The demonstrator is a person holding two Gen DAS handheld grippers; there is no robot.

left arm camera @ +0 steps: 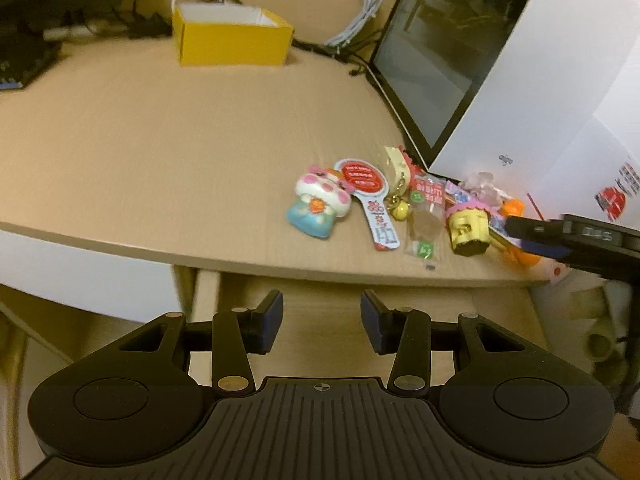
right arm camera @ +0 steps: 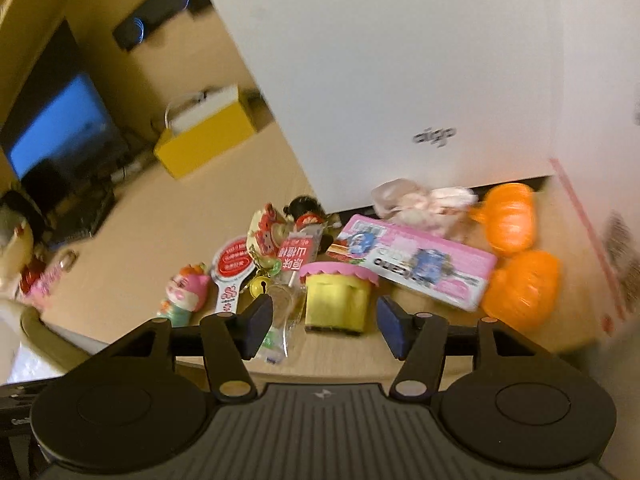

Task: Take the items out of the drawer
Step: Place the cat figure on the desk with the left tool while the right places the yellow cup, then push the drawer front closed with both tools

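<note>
My right claw (right arm camera: 324, 326) stands open just short of the cupcake toy (right arm camera: 338, 298), gripping nothing. Left claw (left arm camera: 322, 322), open and empty, hangs over the drawer (left arm camera: 320, 304); another pick looks next.

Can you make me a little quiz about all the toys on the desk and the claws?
1. True or false: the right claw is squeezing the yellow cake toy.
2. What colour is the box at the back of the desk?
3. Which lies nearest the desk's left end: A) cat figure, B) red paddle tag, C) orange pumpkins?

Key: 1 false, the pads stand apart beside it. 2 yellow. 3 A.
</note>
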